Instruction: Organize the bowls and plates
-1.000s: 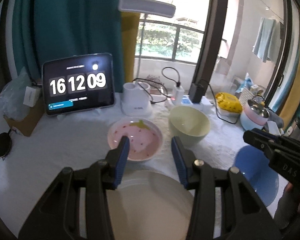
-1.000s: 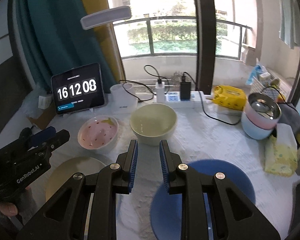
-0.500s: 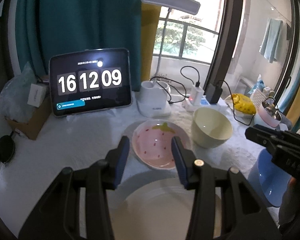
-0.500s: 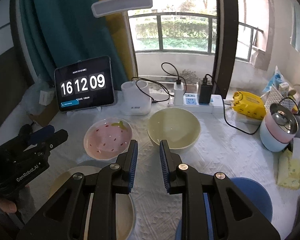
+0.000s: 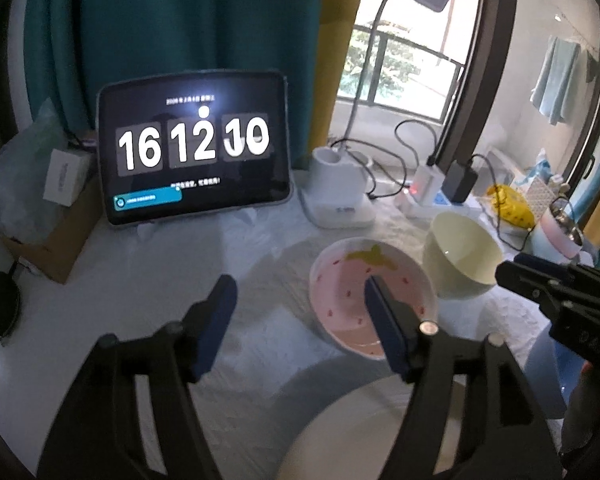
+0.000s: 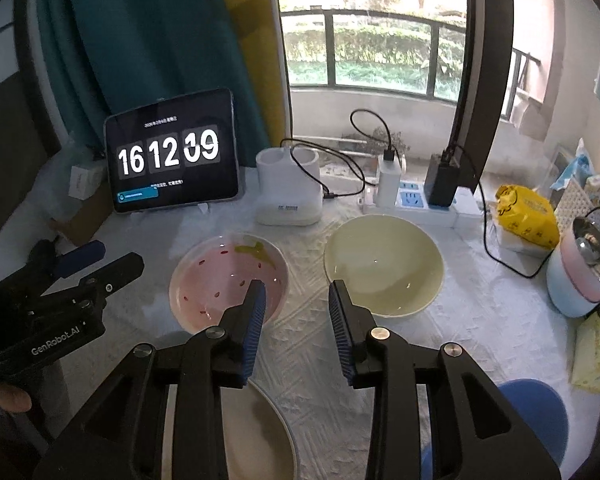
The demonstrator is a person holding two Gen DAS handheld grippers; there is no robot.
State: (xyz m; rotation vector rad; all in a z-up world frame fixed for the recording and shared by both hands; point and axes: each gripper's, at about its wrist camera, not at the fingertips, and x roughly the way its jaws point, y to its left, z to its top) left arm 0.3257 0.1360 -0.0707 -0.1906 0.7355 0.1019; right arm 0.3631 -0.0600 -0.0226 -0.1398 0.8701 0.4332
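Sorting has not begun: pink plate (image 6: 228, 276), yellow bowl (image 6: 384, 264), cream plate (image 5: 364, 432) and blue plate (image 6: 536, 416) lie apart on the bench (image 6: 308, 344); left gripper (image 5: 300, 316) and right gripper (image 6: 296, 312) are opening, both empty

Daylight enters through the window (image 6: 380, 52) at upper right, blown out in the left wrist view. Tablet (image 5: 194, 148) screen glows; its last digit smears. Corners vignette black, edges bow. Soft shadows on tablecloth (image 6: 308, 344). Slight motion blur.
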